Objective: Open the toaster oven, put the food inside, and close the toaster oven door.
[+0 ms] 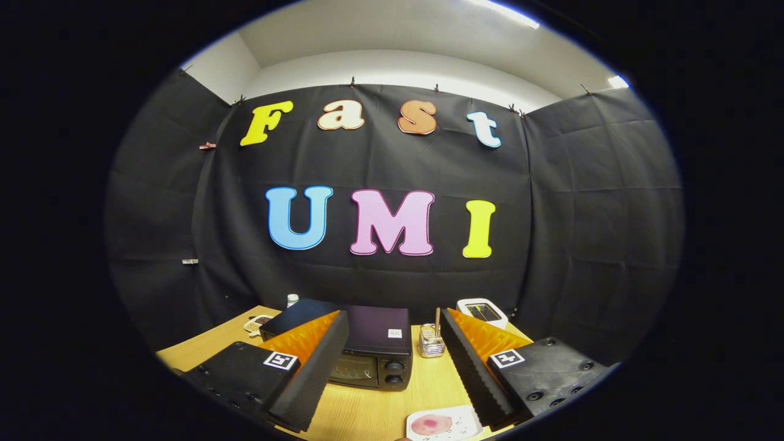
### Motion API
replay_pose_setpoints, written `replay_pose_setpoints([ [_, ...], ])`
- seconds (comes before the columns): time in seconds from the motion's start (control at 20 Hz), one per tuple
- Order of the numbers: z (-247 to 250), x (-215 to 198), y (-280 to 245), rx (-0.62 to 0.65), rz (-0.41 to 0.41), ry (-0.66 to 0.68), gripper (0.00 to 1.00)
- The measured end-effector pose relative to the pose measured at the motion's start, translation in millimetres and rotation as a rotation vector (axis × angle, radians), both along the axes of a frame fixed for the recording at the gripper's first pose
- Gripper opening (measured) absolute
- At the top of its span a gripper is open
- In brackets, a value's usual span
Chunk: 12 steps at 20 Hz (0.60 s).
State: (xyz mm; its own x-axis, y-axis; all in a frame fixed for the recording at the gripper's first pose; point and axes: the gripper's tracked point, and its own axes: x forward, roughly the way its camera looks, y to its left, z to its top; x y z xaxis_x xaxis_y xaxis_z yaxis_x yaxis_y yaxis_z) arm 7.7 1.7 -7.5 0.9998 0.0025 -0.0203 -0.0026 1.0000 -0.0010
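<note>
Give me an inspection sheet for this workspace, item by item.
Surface: wooden table, light, bare between the fingers.
Job's things: black toaster oven ahead of the fingers, door shut; plate with pink food between the fingers, near the camera.
Clutter: wire holder with a stick right of the oven; white appliance behind it; small bottle and a dish left of the oven.
Grippers: gripper open, holding nothing.
Cables: nothing seen.
Surroundings: black cloth wall, white ceiling with strip lights.

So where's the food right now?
The pink food sits on a white plate on the wooden table, between the open claw fingers, nearer than the toaster oven.
</note>
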Motion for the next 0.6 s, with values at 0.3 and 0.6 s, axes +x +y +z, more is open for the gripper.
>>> replay_pose_setpoints([
  [0.3, -3.9, 3.6, 6.2, 0.001, 0.011, 0.014, 0.98],
  [0.6, -8.5, 7.5, 7.9, -0.004, 0.012, 0.024, 0.98],
])
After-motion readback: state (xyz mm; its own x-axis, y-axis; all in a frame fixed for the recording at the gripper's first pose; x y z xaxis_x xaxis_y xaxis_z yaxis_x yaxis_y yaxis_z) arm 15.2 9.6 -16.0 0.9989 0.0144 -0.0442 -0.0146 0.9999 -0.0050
